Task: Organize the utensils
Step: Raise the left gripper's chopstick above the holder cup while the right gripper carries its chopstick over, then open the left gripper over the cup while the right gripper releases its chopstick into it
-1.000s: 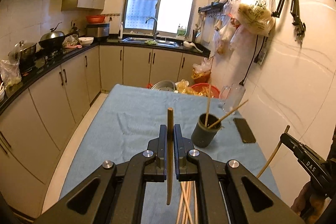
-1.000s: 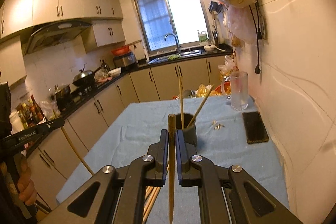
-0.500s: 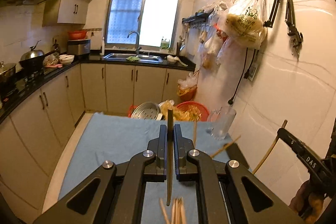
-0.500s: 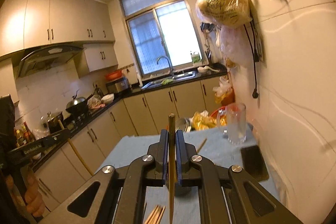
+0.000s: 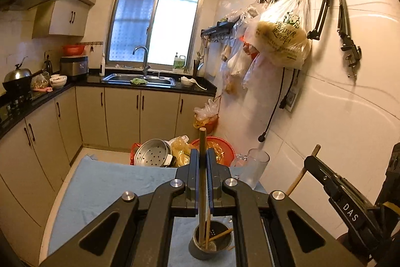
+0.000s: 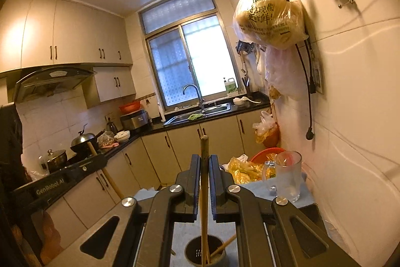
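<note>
My left gripper (image 5: pixel 202 162) is shut on a wooden chopstick (image 5: pixel 202 182) that stands upright, its lower end inside the dark grey holder cup (image 5: pixel 209 245). The cup holds two other chopsticks. My right gripper (image 6: pixel 204 167) is shut on another wooden chopstick (image 6: pixel 204 192), upright, its lower end inside the same cup (image 6: pixel 203 254). The right gripper also shows at the right of the left wrist view (image 5: pixel 310 160), and the left gripper at the left of the right wrist view (image 6: pixel 100 158). The cup stands on the blue-covered table (image 5: pixel 105 187).
A glass mug (image 6: pixel 287 175) stands on the table near the white wall. A black phone (image 6: pixel 311 213) lies by the wall. Beyond the table's far edge are a steamer pot (image 5: pixel 151 152) and a red basin (image 5: pixel 220 148). Plastic bags (image 5: pixel 282 39) hang overhead.
Both grippers rose and moved over the cup, tilting up. Both chopsticks' lower ends now sit inside the cup. The loose chopsticks on the table have left view.
</note>
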A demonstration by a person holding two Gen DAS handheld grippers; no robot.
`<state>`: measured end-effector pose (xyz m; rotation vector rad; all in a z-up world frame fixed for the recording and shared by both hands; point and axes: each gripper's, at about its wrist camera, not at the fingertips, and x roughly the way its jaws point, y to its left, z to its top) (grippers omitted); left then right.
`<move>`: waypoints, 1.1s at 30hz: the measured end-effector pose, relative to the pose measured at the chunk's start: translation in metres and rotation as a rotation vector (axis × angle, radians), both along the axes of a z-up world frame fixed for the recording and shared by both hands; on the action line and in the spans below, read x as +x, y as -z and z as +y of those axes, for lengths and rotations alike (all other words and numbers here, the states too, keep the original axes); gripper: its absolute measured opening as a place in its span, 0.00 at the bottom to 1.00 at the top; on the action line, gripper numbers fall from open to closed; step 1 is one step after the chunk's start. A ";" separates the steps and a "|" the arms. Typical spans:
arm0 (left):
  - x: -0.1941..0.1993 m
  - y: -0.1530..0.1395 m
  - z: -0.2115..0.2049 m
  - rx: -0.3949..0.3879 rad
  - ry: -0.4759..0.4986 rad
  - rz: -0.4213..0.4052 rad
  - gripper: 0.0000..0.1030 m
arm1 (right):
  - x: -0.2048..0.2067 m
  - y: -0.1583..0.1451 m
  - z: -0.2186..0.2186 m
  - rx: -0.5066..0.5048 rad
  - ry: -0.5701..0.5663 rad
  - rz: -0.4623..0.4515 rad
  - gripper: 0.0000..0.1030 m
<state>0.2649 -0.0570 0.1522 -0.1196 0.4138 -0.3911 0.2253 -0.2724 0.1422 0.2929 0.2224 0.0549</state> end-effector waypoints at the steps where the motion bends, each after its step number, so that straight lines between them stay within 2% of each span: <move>1: 0.005 0.003 -0.002 -0.002 -0.001 0.006 0.06 | 0.005 0.003 0.000 0.002 0.009 -0.001 0.08; 6: 0.021 0.020 -0.012 -0.023 0.011 0.028 0.06 | 0.019 0.020 0.000 0.015 0.039 0.010 0.08; 13: 0.023 0.057 -0.027 0.025 0.016 0.075 0.06 | 0.030 0.055 0.001 0.036 0.037 0.068 0.08; 20: 0.023 0.076 -0.026 0.036 0.029 0.121 0.06 | 0.029 0.083 0.004 0.050 0.026 0.113 0.08; 25: 0.027 0.087 -0.027 0.040 0.027 0.154 0.06 | 0.031 0.094 0.002 0.063 0.026 0.139 0.08; 31: 0.026 0.097 -0.032 0.080 0.036 0.197 0.06 | 0.036 0.098 -0.001 0.073 0.028 0.174 0.12; 32: 0.024 0.098 -0.032 0.081 0.033 0.203 0.07 | 0.033 0.098 -0.001 0.077 0.030 0.172 0.12; 33: 0.023 0.097 -0.031 0.079 0.034 0.207 0.12 | 0.032 0.097 -0.003 0.083 0.026 0.175 0.13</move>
